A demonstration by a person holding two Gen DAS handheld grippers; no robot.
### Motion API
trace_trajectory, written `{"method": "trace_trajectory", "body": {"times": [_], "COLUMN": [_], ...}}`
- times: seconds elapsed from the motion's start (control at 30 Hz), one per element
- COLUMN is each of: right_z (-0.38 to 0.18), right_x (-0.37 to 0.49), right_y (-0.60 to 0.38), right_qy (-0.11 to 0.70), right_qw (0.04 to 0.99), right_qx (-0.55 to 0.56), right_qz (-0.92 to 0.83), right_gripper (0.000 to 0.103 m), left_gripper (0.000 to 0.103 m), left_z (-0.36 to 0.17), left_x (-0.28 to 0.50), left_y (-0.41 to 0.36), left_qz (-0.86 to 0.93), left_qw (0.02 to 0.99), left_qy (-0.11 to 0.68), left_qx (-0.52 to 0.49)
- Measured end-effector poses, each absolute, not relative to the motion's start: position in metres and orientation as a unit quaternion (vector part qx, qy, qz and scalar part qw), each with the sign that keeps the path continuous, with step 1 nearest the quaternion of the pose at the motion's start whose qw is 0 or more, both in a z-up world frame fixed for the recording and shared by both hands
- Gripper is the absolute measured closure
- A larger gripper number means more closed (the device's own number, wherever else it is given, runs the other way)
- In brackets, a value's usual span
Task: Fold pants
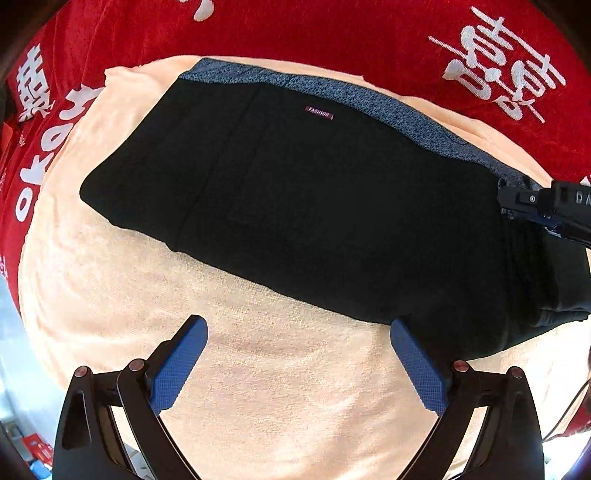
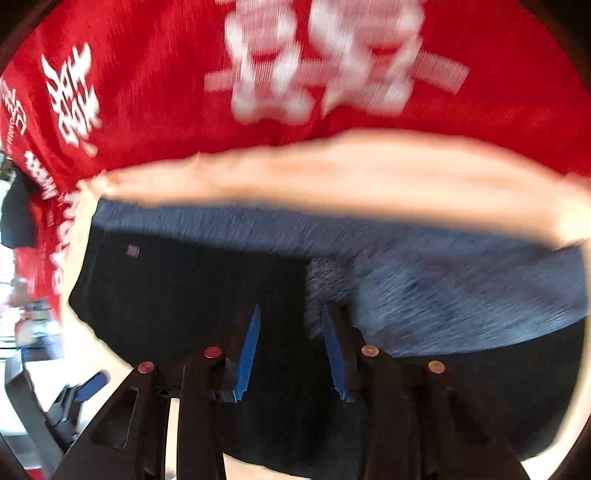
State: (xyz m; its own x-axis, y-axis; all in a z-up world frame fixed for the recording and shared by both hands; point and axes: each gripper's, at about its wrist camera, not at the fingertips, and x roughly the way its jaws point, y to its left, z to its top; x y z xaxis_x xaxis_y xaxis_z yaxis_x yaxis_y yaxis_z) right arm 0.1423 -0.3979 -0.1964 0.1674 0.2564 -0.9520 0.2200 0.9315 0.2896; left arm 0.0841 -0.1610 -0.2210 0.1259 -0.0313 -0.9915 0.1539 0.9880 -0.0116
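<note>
While my left gripper (image 1: 298, 360) hangs spread and empty over the peach terry towel (image 1: 258, 369), the folded black pants with a blue-grey lining (image 1: 295, 192) lie just ahead. My right gripper (image 2: 291, 350) — half-spread, pinching nothing — should take both layers squarely.

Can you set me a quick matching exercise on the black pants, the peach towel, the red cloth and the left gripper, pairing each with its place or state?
Things:
1. black pants
2. peach towel
3. red cloth
4. left gripper

Places or states:
A. bottom layer, printed with white characters
B. open, over bare towel beside the pants' edge
C. folded, with a small label on top
D. spread between the pants and the printed cloth

Pairs: 1-C, 2-D, 3-A, 4-B
</note>
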Motion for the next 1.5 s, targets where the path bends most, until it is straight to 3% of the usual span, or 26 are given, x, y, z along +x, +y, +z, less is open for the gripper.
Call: {"method": "trace_trajectory", "body": {"times": [0.17,0.27,0.47,0.57,0.67,1.1,1.37,1.5], "right_z": [-0.172,-0.164,-0.166,-0.171,-0.192,-0.19,-0.191,-0.192], "right_x": [0.126,0.108,0.081,0.076,0.07,0.068,0.069,0.07], "right_y": [-0.37,-0.354,-0.331,-0.334,-0.339,-0.332,-0.329,-0.328], "right_qy": [0.632,0.644,0.653,0.655,0.675,0.67,0.669,0.668], "right_qw": [0.757,0.753,0.753,0.752,0.731,0.738,0.74,0.741], "right_qx": [0.156,0.127,0.066,0.069,0.092,0.07,0.067,0.063], "right_qz": [0.042,0.052,0.049,0.033,0.034,0.037,0.035,0.037], "right_gripper": [0.064,0.054,0.052,0.041,0.041,0.035,0.034,0.034], "left_gripper": [0.002,0.002,0.002,0.002,0.002,0.002,0.003,0.002], "left_z": [-0.217,-0.216,-0.213,-0.215,-0.216,-0.205,-0.241,-0.245], "left_x": [0.086,0.088,0.091,0.09,0.092,0.131,0.136,0.138], "left_y": [-0.153,-0.15,-0.153,-0.157,-0.155,-0.076,-0.03,-0.02], "left_qz": [-0.059,-0.055,-0.061,-0.068,-0.076,-0.072,-0.105,-0.115], "left_qw": [0.754,0.754,0.754,0.752,0.748,0.775,0.72,0.719], "left_qy": [0.653,0.654,0.653,0.655,0.659,0.607,0.603,0.582], "left_qx": [0.034,0.027,0.024,0.022,0.004,-0.158,-0.328,-0.363]}}
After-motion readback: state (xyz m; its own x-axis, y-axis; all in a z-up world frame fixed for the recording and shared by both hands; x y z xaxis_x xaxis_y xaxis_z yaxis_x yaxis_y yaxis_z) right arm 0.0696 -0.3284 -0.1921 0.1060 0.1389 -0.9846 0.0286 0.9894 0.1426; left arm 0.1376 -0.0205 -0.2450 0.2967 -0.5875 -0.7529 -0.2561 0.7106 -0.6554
